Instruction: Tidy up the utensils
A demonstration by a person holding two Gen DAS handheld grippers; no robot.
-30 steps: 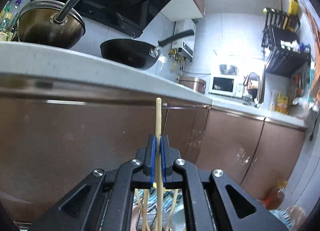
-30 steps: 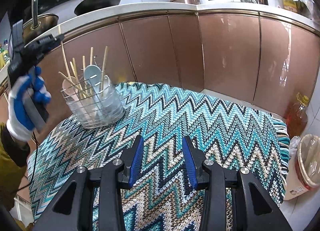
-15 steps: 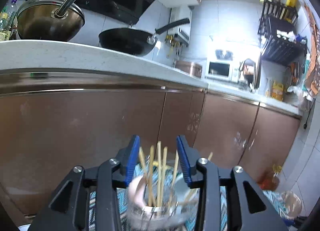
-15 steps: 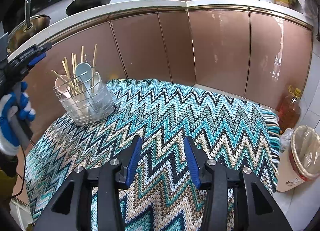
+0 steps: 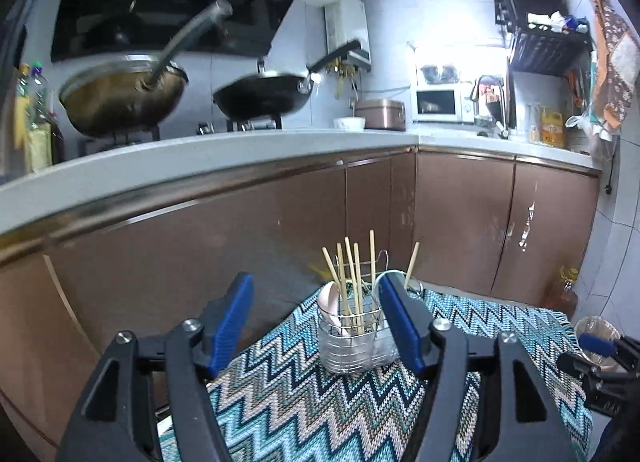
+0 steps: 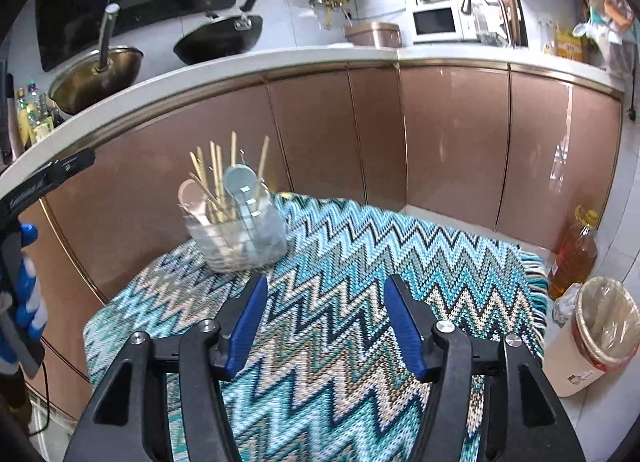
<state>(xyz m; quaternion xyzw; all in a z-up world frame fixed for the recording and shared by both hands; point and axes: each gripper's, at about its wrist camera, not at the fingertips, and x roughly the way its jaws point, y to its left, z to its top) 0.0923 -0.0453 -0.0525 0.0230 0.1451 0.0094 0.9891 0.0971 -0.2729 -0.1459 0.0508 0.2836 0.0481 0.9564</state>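
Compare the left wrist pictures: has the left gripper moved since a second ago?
Yes. The left gripper has backed away from the wire caddy, its jaws opening and empty.

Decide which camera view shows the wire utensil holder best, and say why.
The right wrist view: the wire utensil holder stands unblocked on the zigzag cloth, chopsticks and spoons plain. In the left wrist view the holder is partly hidden behind a blue finger of the left tool.
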